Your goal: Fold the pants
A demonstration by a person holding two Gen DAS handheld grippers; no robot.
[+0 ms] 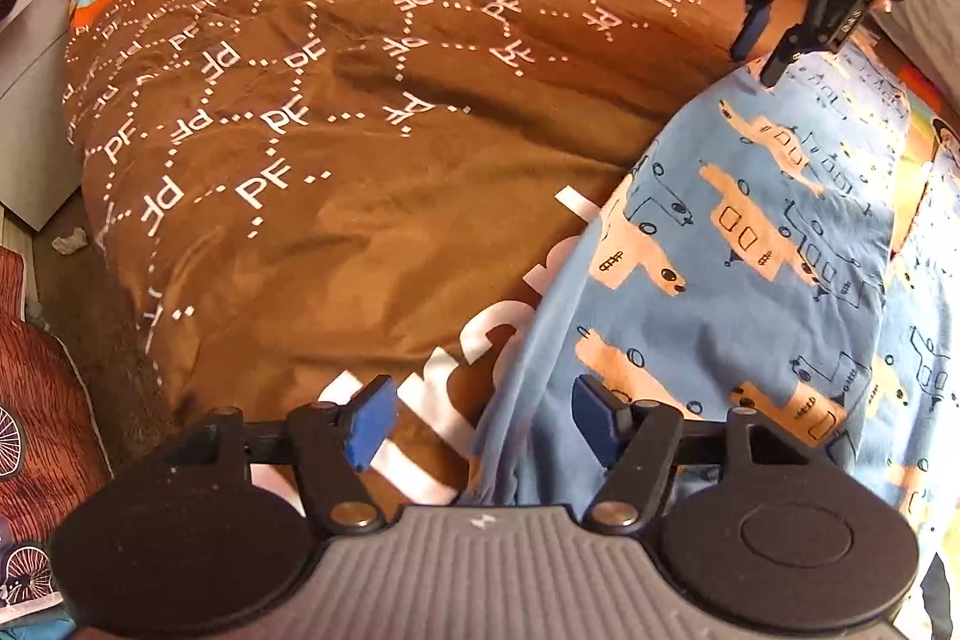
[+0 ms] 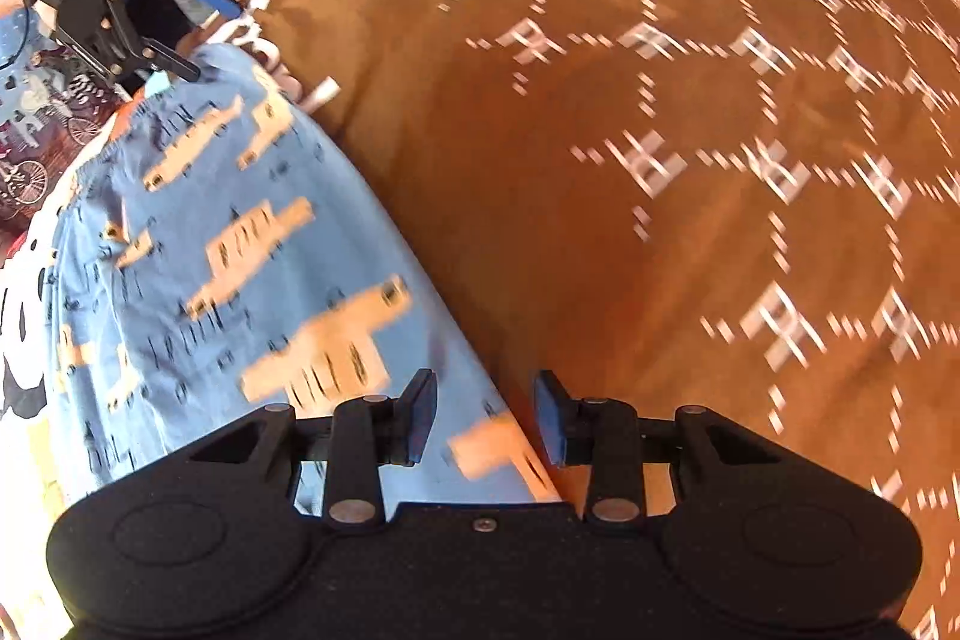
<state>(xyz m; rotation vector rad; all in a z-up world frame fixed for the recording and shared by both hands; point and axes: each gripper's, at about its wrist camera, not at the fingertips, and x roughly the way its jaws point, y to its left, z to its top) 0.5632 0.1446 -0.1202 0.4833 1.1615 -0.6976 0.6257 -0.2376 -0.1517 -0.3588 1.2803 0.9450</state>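
Pants (image 1: 750, 268) lie flat on brown bedspread (image 1: 360, 220).

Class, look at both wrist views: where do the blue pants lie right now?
The pants lie flat on the brown blanket, on the right of the left wrist view and the left of the right wrist view, with a gripper at each end.

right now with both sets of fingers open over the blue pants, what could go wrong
1. The left gripper straddles the pants edge, so closing might also pinch the brown bedspread.
2. The right gripper sits at the hem edge and could catch only one layer.
3. The pants lie near the bed's side and might slide off.
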